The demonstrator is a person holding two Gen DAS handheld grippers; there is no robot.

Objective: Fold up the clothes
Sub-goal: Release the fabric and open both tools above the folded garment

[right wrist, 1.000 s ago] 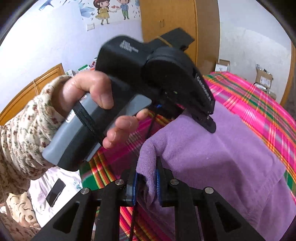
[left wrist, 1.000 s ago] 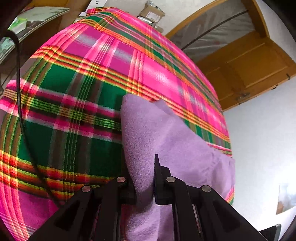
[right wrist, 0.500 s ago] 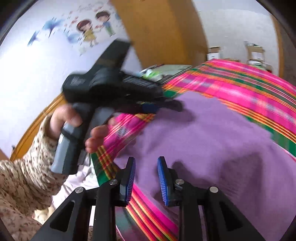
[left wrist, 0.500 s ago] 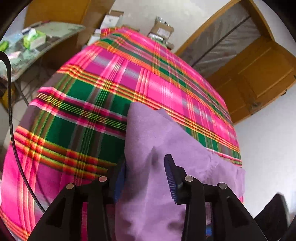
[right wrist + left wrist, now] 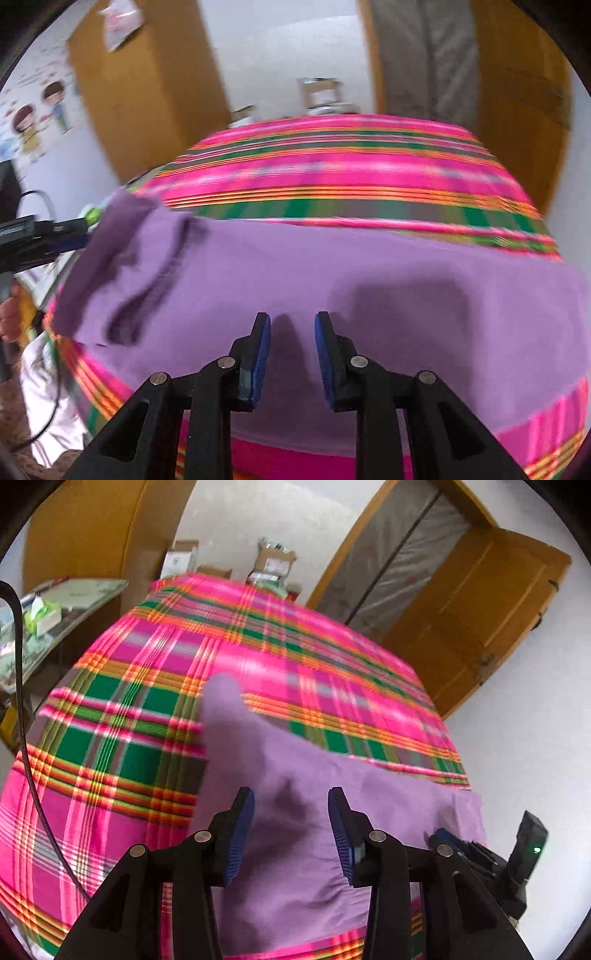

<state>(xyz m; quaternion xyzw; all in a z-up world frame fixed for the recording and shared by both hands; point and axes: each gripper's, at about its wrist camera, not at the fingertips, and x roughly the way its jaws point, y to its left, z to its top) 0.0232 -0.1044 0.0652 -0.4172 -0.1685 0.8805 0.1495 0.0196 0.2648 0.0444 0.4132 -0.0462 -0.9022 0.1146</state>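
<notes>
A purple garment point(image 5: 258, 746) lies spread on a bed with a pink and green plaid cover point(image 5: 147, 657). My left gripper point(image 5: 291, 812) hovers over the garment's near part, jaws open, nothing between the pads. In the right wrist view the same garment point(image 5: 332, 266) fills the middle, with one folded corner raised at the left. My right gripper point(image 5: 292, 332) stands open above the garment, apart from the fabric. The left gripper point(image 5: 70, 236) shows at the left edge of that view. The right gripper point(image 5: 443, 838) shows at the lower right of the left wrist view.
A side table point(image 5: 74, 598) with small items stands left of the bed. Cardboard boxes point(image 5: 273, 561) sit against the far wall. A wooden door point(image 5: 480, 609) is at the right and a wardrobe point(image 5: 92, 528) at the back left. A black cable point(image 5: 22, 701) hangs at the left.
Both grippers were shut on the purple garment and have let go. Their jaws stand apart now, both have pulled back, and the garment has dropped flat on the bed.
</notes>
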